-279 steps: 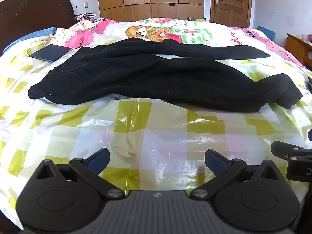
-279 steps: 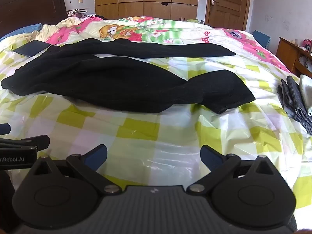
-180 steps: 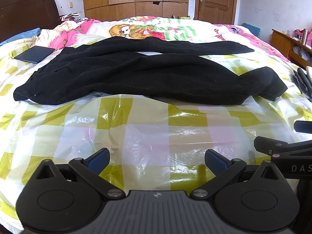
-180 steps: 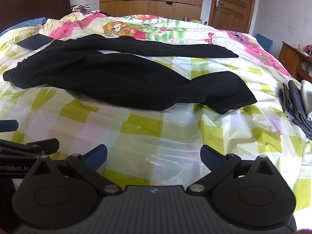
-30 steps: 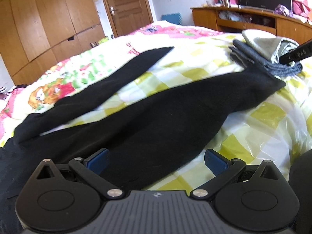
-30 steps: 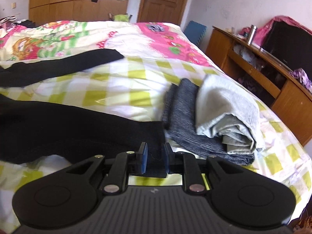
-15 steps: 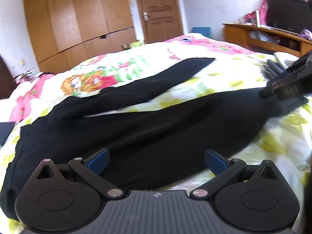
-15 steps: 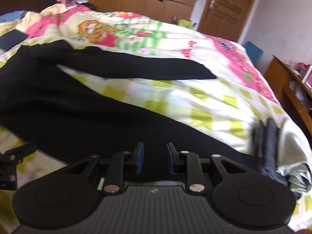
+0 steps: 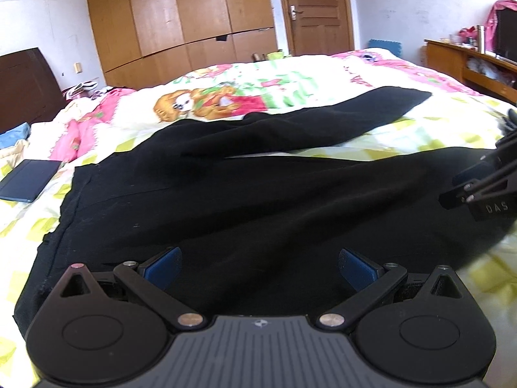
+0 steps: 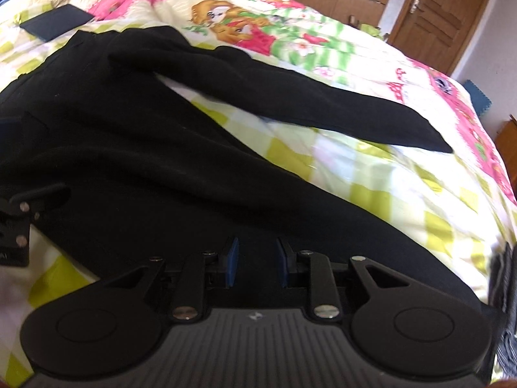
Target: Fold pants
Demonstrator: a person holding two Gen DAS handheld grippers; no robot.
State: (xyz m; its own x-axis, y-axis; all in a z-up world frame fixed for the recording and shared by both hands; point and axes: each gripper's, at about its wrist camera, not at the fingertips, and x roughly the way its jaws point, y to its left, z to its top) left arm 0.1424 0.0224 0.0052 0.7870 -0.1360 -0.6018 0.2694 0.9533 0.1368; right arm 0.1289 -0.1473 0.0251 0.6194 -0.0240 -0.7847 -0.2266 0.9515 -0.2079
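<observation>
Black pants (image 9: 258,194) lie spread on the checked bed cover (image 9: 420,129), waist at the left, both legs running right. My left gripper (image 9: 260,268) hovers open over the seat of the pants with nothing between its blue pads. My right gripper (image 10: 257,262) has its pads a narrow gap apart, and black cloth of the near leg (image 10: 161,161) fills that gap. In the left wrist view the right gripper (image 9: 478,190) sits over the near leg's far end. The left gripper's side (image 10: 19,213) shows at the right wrist view's left edge.
A dark flat tablet-like thing (image 9: 29,179) lies on the bed left of the waistband. Folded grey clothes (image 10: 504,278) sit at the bed's right edge. Beyond the bed are a dark headboard (image 9: 22,87), a wooden wardrobe (image 9: 194,26), a door (image 9: 320,9) and a low cabinet (image 9: 468,61).
Both grippers have swung left along the pants towards the waist. The folded grey clothes have slid to the right wrist view's edge. The right pads stand slightly wider than a second ago.
</observation>
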